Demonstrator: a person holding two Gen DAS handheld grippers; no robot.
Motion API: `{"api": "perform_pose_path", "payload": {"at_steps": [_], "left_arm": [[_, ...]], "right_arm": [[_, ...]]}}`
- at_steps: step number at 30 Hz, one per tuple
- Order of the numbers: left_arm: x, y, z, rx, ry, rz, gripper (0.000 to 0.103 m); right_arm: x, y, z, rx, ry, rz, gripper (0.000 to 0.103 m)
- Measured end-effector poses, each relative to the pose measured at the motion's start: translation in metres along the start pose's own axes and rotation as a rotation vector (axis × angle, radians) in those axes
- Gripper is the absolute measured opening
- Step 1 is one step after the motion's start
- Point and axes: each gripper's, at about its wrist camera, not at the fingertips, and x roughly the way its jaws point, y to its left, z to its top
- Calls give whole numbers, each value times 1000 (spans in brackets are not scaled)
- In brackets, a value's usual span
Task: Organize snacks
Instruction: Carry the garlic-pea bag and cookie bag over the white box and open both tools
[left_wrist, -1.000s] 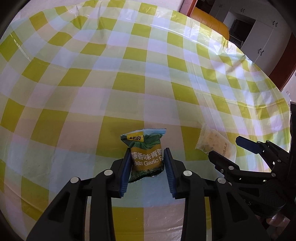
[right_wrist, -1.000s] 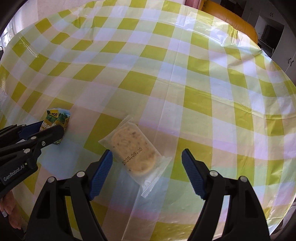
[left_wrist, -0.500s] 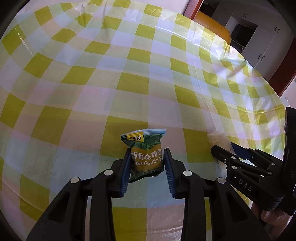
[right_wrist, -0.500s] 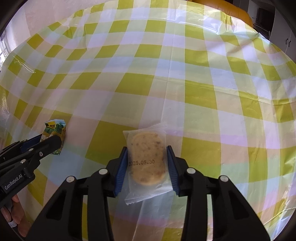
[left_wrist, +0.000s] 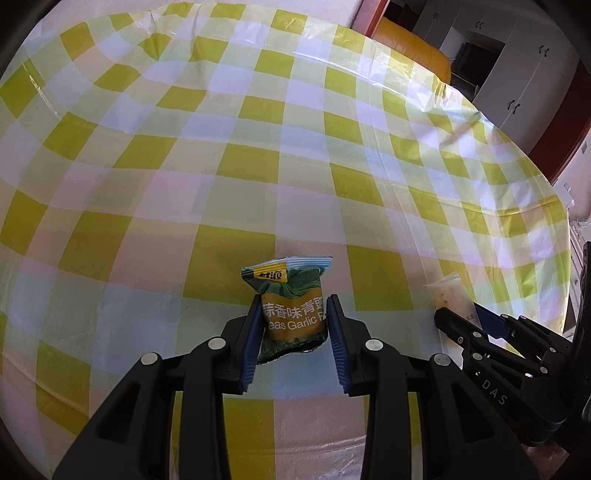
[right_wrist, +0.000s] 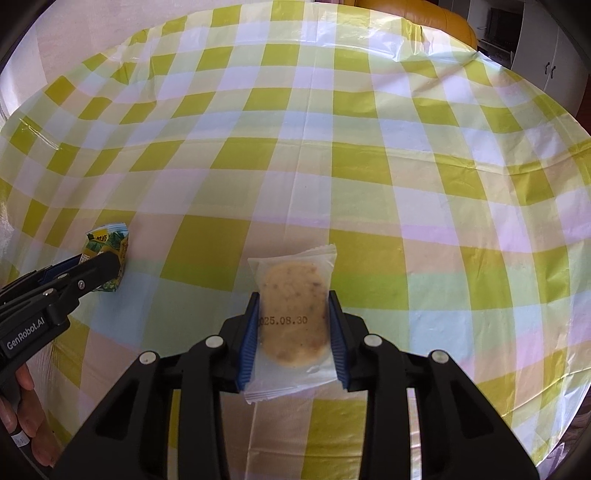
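Note:
My left gripper (left_wrist: 293, 308) is shut on a green and yellow garlic pea packet (left_wrist: 290, 280), which stands upright between the blue pads on the checked tablecloth (left_wrist: 258, 166). In the right wrist view my right gripper (right_wrist: 292, 295) has its jaws closing on a clear cookie packet (right_wrist: 291, 280), and both pads press its sides. The cookie packet (left_wrist: 445, 295) and the right gripper (left_wrist: 469, 319) also show at the right of the left wrist view. At the left of the right wrist view, the left gripper (right_wrist: 99, 264) holds the pea packet (right_wrist: 105, 240).
The yellow and white plastic tablecloth covers a round table whose far edge (left_wrist: 480, 114) curves away. Beyond it are an orange seat (left_wrist: 410, 48) and white cabinets (left_wrist: 517, 66). A person's hand (right_wrist: 22, 424) grips the left tool's handle.
The right gripper went from wide open to closed around the cookie packet and rolled, so the packet now lies straight between its pads. The left gripper kept its grip and stayed put.

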Motion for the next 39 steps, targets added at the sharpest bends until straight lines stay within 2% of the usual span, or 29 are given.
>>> {"api": "perform_pose_path", "payload": {"at_steps": [12,39], "left_arm": [[-18,-28,-17,59,9,-34,33],[-62,-118,-77,222,53,-138,33]], "right_arm": [[-28,-20,-32,66,1,-46,35],[-100,-68,-102,176,-28,-101,35]]}}
